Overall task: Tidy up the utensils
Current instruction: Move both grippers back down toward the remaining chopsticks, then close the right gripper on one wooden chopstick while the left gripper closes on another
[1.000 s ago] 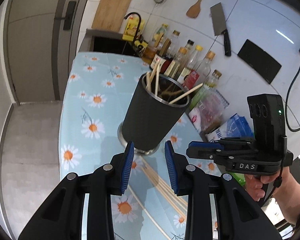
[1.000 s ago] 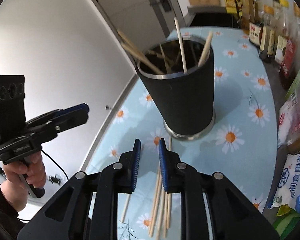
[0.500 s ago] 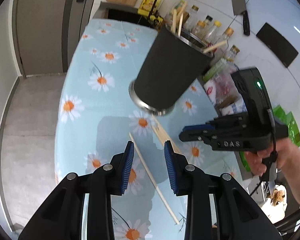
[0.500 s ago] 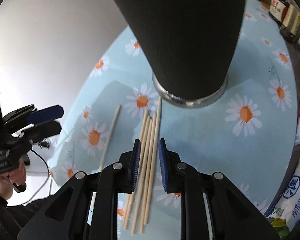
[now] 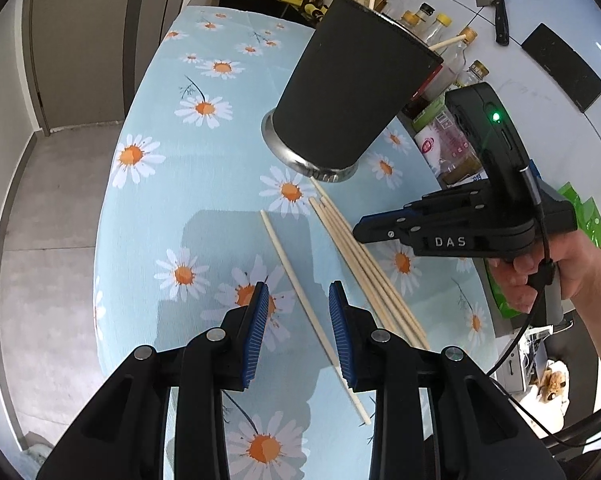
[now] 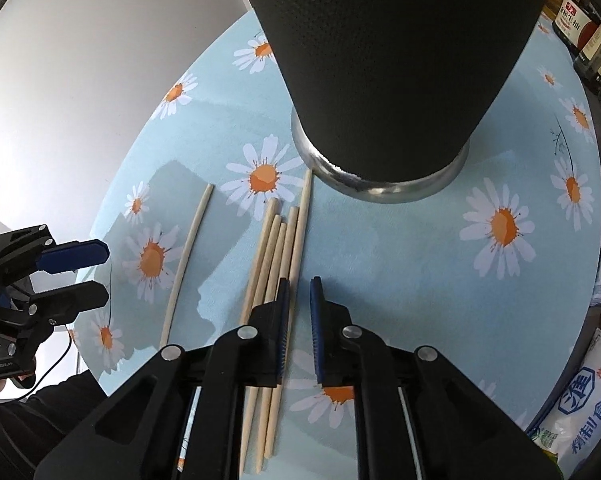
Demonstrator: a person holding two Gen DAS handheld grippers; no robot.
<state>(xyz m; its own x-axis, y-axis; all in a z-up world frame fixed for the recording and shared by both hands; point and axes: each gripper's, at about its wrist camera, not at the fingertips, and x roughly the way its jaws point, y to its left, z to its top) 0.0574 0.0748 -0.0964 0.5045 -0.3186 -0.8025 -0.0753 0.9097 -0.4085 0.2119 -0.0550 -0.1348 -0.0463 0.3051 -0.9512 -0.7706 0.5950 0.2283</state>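
While the left gripper hangs wide-fingered over one loose pale wooden chopstick, the right gripper, fingers narrow and empty, hovers at five bundled wooden chopsticks beside the black metal-based cylindrical holder on the daisy-print desk.

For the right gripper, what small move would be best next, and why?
Probably lower the right gripper a little and shut it on the outermost chopstick of the bundle. Its fingers are open and straddle that stick, which lies flat on the daisy tablecloth just in front of the black utensil holder. Nothing is gripped yet.
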